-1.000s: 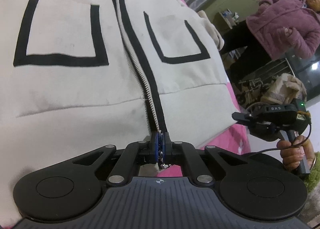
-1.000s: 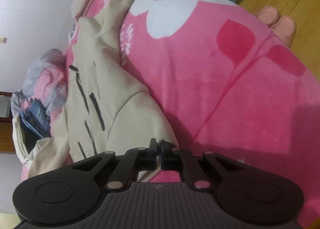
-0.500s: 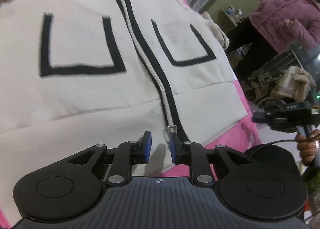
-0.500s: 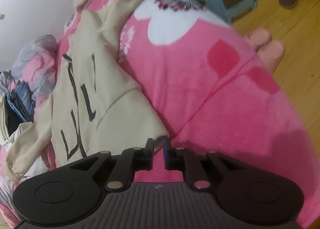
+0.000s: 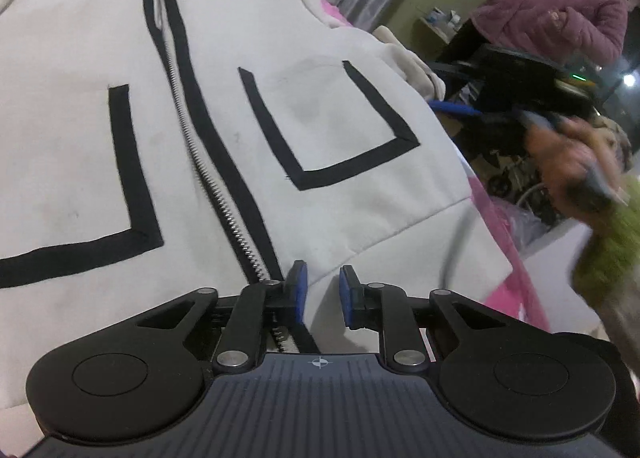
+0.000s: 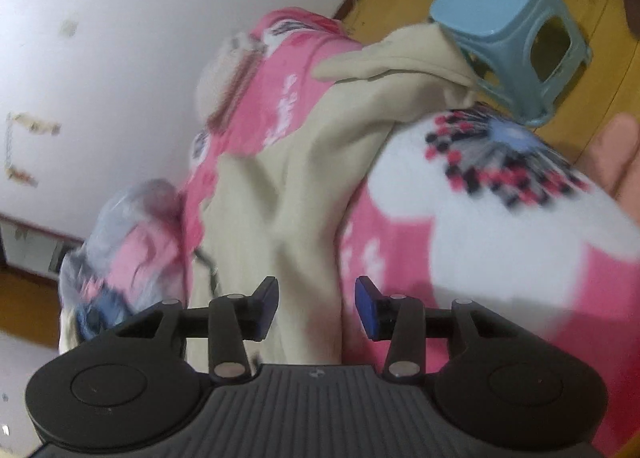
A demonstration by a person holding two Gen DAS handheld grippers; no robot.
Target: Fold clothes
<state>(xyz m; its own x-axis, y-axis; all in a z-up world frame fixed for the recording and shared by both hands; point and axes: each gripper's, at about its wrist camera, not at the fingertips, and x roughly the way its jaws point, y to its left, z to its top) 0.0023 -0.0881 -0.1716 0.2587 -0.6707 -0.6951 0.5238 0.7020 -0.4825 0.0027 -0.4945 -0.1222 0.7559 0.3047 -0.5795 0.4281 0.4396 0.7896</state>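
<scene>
A cream zip-up jacket [image 5: 328,146] with black pocket outlines and a black zipper band lies flat, front up, on a pink blanket. My left gripper [image 5: 322,290] hovers open over its bottom hem, just right of the zipper's [image 5: 218,198] lower end, holding nothing. In the right wrist view my right gripper [image 6: 316,300] is open above the jacket's right side, near its sleeve [image 6: 400,62], which stretches toward the bed's edge. Nothing sits between its fingers. That view is blurred.
The pink flowered blanket [image 6: 500,266] covers the bed. A blue plastic stool [image 6: 516,30] stands on the wooden floor beyond the sleeve. A bundle of clothes [image 6: 120,258] lies at the left. A person in a purple coat [image 5: 560,2] stands at the right, by dark equipment.
Both grippers have opened: the left let go of the jacket's hem at the zipper, the right let go of the hem corner. The right gripper swung up along the jacket toward the sleeve.
</scene>
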